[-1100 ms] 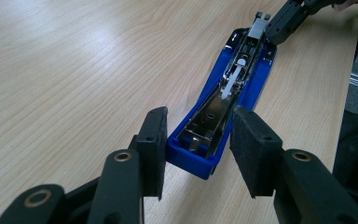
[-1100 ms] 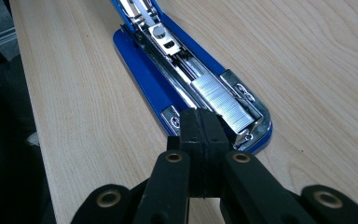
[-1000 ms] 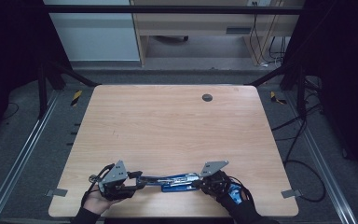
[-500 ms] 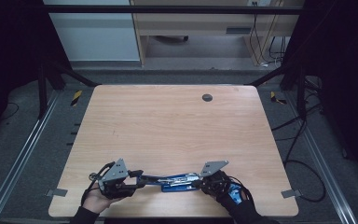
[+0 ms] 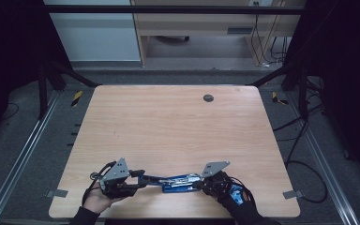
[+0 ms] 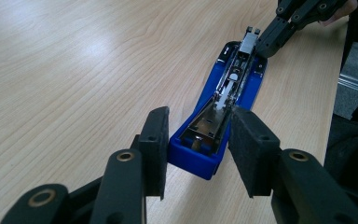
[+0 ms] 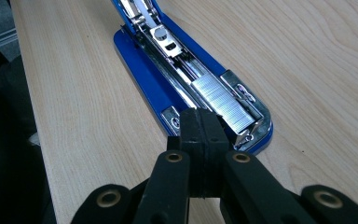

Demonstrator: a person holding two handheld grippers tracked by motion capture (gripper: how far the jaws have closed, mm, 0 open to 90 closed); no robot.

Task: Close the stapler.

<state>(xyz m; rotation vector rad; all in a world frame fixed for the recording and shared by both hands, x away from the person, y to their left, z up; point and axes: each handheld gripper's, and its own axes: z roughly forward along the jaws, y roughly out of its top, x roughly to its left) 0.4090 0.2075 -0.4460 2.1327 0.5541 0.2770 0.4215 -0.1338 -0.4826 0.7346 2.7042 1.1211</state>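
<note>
A blue stapler (image 5: 178,180) lies swung open and flat on the wooden table (image 5: 168,126), near its front edge. My left gripper (image 5: 140,177) comes in from the left. In the left gripper view its pads (image 6: 154,135) press both sides of the stapler's (image 6: 223,98) blue near end. My right gripper (image 5: 200,180) meets the other end, jaws together with nothing between them. In the right gripper view its tip (image 7: 200,122) rests at the end of the metal tray, beside a strip of staples (image 7: 223,102) in the stapler (image 7: 168,60). The right gripper (image 6: 284,23) also appears far off in the left gripper view.
A small dark round grommet (image 5: 208,98) sits in the tabletop at the far side. The table's front edge runs just below both hands. Metal rails (image 5: 28,145) and cables (image 5: 304,164) flank the table, with cabinets behind.
</note>
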